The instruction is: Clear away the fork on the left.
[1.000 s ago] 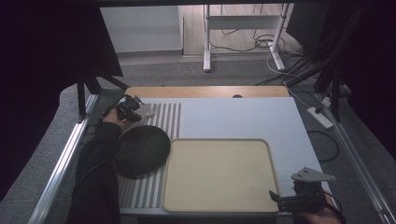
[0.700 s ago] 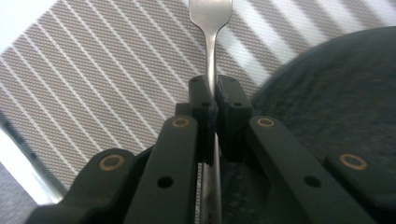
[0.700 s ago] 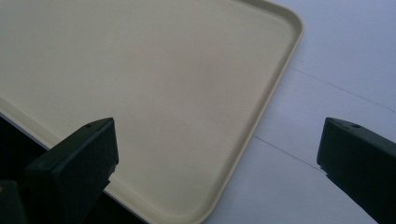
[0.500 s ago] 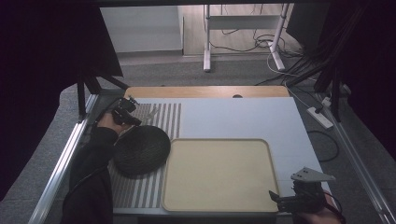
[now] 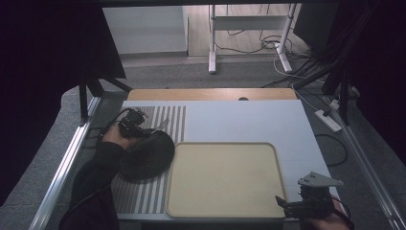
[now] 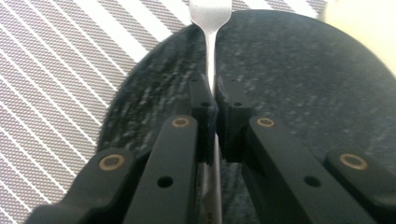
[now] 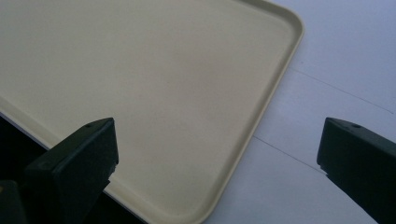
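Observation:
A black speckled round plate (image 5: 146, 155) (image 6: 289, 79) lies on a striped mat (image 5: 143, 199) at the table's left. My left gripper (image 5: 135, 125) (image 6: 215, 93) hovers at the plate's far-left edge. It is shut on the handle of a silver fork (image 6: 211, 28), whose tines point past the plate's rim over the mat. A beige tray (image 5: 222, 177) (image 7: 154, 79) lies empty in the middle, just right of the plate. My right gripper (image 5: 287, 205) (image 7: 218, 140) hangs open at the tray's near-right corner, holding nothing.
Right of the tray is the white tabletop (image 5: 239, 120) (image 7: 336, 60). A wooden strip (image 5: 210, 94) runs along the table's far edge. Metal rails (image 5: 62, 167) flank the table. A power strip (image 5: 328, 120) and cables lie on the floor at the right.
My left gripper with the fork has moved a little nearer and to the right, onto the plate's far edge. The right gripper, plate and tray have stayed put.

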Demonstrator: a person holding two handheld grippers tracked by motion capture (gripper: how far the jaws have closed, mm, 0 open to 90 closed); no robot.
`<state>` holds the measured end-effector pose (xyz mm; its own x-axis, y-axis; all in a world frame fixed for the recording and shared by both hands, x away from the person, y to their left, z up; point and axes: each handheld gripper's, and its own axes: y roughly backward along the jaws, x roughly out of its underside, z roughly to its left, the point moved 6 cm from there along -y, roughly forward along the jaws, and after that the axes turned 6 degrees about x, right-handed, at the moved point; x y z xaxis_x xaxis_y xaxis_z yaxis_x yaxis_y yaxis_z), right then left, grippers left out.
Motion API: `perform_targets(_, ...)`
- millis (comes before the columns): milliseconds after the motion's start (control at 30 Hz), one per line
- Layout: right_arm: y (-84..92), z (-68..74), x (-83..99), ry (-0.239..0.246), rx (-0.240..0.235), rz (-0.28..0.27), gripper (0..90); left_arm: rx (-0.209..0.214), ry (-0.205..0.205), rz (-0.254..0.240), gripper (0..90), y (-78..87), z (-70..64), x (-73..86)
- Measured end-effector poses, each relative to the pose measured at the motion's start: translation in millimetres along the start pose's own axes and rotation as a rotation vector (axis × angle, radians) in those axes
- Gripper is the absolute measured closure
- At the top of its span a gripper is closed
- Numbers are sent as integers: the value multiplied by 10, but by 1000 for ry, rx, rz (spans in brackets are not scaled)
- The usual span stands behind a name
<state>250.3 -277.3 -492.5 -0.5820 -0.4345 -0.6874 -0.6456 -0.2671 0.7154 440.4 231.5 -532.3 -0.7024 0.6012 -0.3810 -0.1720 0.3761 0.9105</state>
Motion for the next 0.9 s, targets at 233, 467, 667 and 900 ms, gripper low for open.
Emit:
perform_targets(233,8,2,0,6,0,-3,0,21,4,-4,855,3,-168,59)
perform_targets(467,16,8,-2,11,-1,-9,0,15,-11,-4,854,38,-407,99)
perform_targets(667,22,16,-3,16,-3,-14,0,35,-9,-9,854,45,-581,141)
perform_targets(900,28,19,1,20,-9,-14,0,59,11,-8,854,20,-754,216)
